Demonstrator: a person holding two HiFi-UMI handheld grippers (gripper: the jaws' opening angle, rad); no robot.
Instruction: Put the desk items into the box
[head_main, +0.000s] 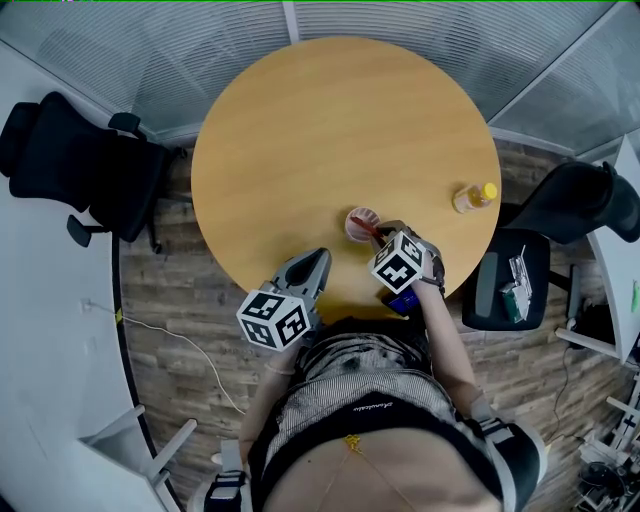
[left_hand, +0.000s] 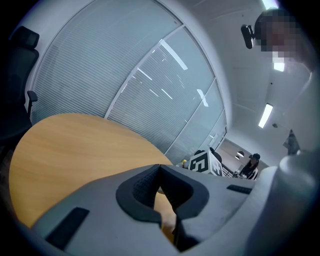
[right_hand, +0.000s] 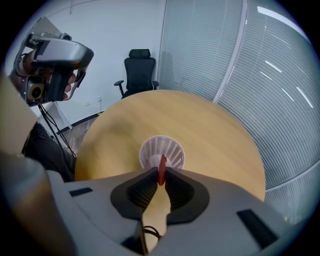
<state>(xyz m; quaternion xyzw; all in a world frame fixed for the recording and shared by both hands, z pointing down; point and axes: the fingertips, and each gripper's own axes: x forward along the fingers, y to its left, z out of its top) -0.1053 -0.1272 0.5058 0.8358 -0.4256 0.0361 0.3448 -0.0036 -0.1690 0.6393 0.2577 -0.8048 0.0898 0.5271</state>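
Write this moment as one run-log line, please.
right gripper: shut on thin red item | item at white mesh cup | left gripper: shut, empty

One basket (right_hand: 173, 152), one red stick (right_hand: 162, 171), one bottle (head_main: 474, 197).

**Left gripper closed and empty, right gripper pinching**

Both grippers reach out in front of the person's torso. The left gripper (head_main: 322, 254) lies close to level, its jaws pressed together with nothing between them. The right gripper (right_hand: 161, 176) tilts steeply downward, with the bare right forearm (head_main: 447, 335) running back from it toward the shoulder. Its jaw tips are clamped on a thin red item (right_hand: 162, 168).
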